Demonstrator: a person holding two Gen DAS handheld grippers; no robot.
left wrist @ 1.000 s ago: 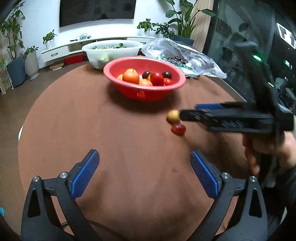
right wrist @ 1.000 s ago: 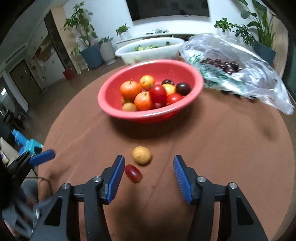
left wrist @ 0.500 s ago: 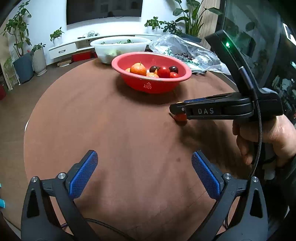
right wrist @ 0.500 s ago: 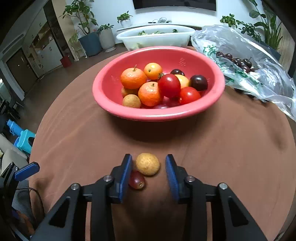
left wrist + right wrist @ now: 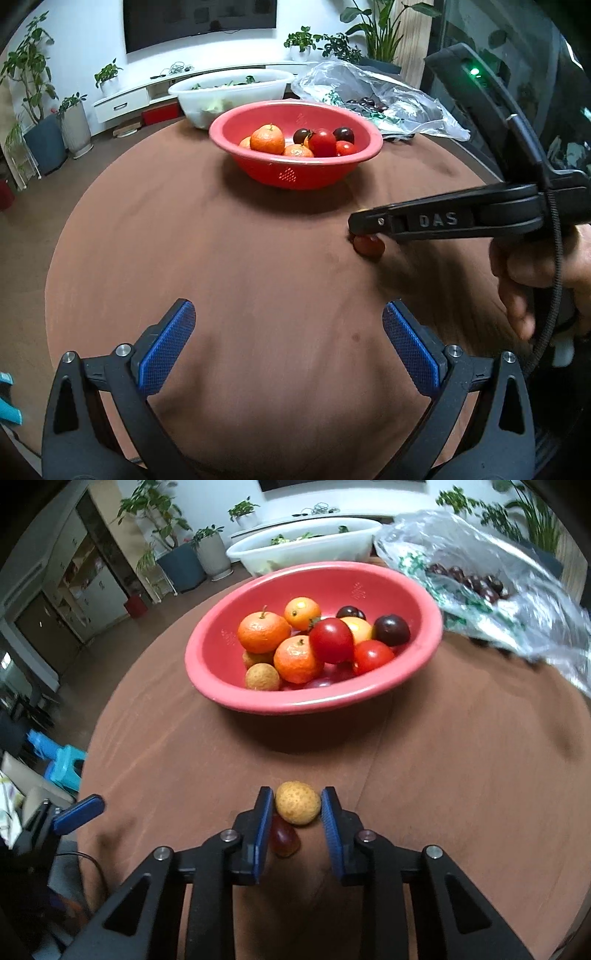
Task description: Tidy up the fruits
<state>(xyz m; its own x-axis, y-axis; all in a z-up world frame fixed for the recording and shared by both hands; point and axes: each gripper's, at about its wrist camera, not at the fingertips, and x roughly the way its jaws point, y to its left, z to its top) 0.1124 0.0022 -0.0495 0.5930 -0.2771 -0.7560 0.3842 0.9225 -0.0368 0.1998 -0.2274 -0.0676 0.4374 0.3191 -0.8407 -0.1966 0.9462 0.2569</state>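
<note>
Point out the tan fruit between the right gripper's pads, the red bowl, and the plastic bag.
tan fruit point(image 5: 297, 808), right wrist view, middle of its speckled skin.
red bowl point(image 5: 314, 703), right wrist view, near rim.
plastic bag point(image 5: 517, 572), right wrist view, crumpled clear film above the dark fruit inside.

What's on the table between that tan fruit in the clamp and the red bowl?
Nothing: only bare brown tablecloth lies between the tan fruit and the red bowl, seen in the right wrist view.

A home living room: a wall-mounted television point(image 5: 199, 16) hangs above a low white media console point(image 5: 122, 105), potted houseplants point(image 5: 31, 99) line the walls, and a round brown-clothed table point(image 5: 221, 266) holds a red fruit bowl point(image 5: 295, 147).
</note>
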